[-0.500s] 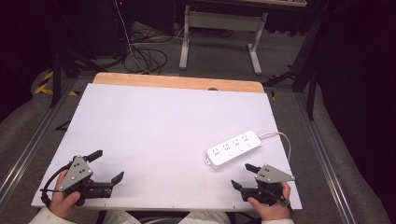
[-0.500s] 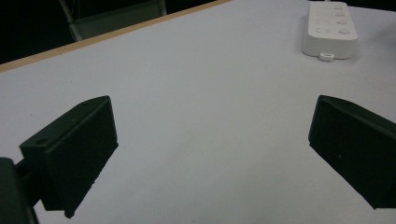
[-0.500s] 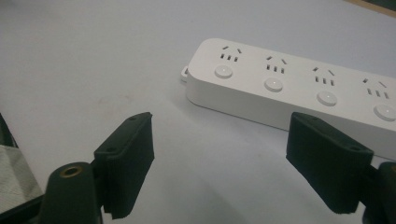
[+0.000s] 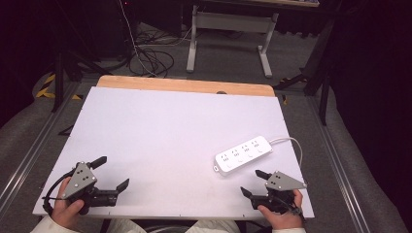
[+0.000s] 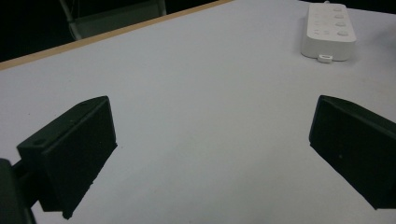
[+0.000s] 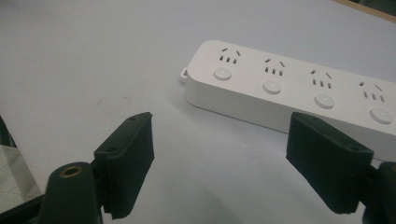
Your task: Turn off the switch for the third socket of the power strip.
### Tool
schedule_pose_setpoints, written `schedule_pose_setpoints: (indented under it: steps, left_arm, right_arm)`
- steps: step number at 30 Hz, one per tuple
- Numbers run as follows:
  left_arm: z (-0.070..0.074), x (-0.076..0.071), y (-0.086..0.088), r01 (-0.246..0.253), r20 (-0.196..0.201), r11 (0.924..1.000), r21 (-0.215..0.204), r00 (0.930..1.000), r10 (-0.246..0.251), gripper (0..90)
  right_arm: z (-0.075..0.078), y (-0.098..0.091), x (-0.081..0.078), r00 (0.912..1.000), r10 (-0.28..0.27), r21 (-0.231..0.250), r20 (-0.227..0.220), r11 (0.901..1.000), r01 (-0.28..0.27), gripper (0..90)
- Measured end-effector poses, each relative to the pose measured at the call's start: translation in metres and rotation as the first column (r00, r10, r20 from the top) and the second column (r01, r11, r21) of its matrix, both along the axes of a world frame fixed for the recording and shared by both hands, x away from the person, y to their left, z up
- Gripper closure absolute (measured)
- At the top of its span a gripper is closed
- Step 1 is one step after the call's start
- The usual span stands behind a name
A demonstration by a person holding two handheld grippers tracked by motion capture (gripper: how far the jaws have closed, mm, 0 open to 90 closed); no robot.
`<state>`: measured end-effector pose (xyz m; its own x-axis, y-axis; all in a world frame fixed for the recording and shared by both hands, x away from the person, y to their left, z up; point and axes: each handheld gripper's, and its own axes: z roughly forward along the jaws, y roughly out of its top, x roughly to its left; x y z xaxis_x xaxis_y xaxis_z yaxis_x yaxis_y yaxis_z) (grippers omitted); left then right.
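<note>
1. The desk (image 4: 160, 136) has a white top with a wooden strip along its far, 12 o'clock edge.
2. A white power strip (image 4: 244, 155) lies flat on the desk toward 4 o'clock from the desk's middle, set at a slant, with its far end pointing to about 2 o'clock.
3. In the right gripper view the power strip (image 6: 299, 88) shows four socket groups in a row, each with a round button beside it, and a small tab at its near end.
4. A white cable (image 4: 291, 145) leaves the strip's far end and curves round toward the desk's 3 o'clock edge.
5. The left tongs (image 4: 111, 173) sit at the desk's 7 o'clock corner, held in the person's left hand (image 4: 68, 206), with the jaws spread wide and nothing between them.
6. In the left gripper view the left tongs (image 5: 210, 154) are low over bare white desk, and the power strip (image 5: 329, 32) lies well apart at about 1 o'clock.
7. The right tongs (image 4: 253, 183) sit at the desk's 5 o'clock corner, held in the right hand (image 4: 279, 213), with jaws spread and empty.
8. In the right gripper view the right tongs (image 6: 219, 154) sit near the strip's near end, not touching it; one jaw overlaps the strip's side in the view.
9. A grey three-cornered plate tops each gripper.
</note>
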<state>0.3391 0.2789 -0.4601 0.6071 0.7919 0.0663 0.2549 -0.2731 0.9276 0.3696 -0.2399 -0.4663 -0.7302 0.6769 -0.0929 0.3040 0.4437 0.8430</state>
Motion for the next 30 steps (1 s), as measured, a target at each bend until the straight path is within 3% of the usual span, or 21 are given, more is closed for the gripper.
schedule_pose_setpoints:
  steps: [19, 30]
  left_arm:
    - [0.000, -0.001, 0.000, -0.004, 0.004, 0.9995, 0.030, 1.0000, 0.004, 0.5]
    - [0.000, -0.001, -0.001, -0.008, 0.003, 0.9992, 0.040, 1.0000, 0.008, 0.3]
  right_arm:
    - [0.003, 0.002, 0.000, 1.0000, 0.003, -0.016, 0.006, 0.9999, -0.003, 24.7]
    - [0.019, 0.006, 0.007, 0.9998, 0.012, -0.030, -0.015, 0.9995, -0.013, 26.0]
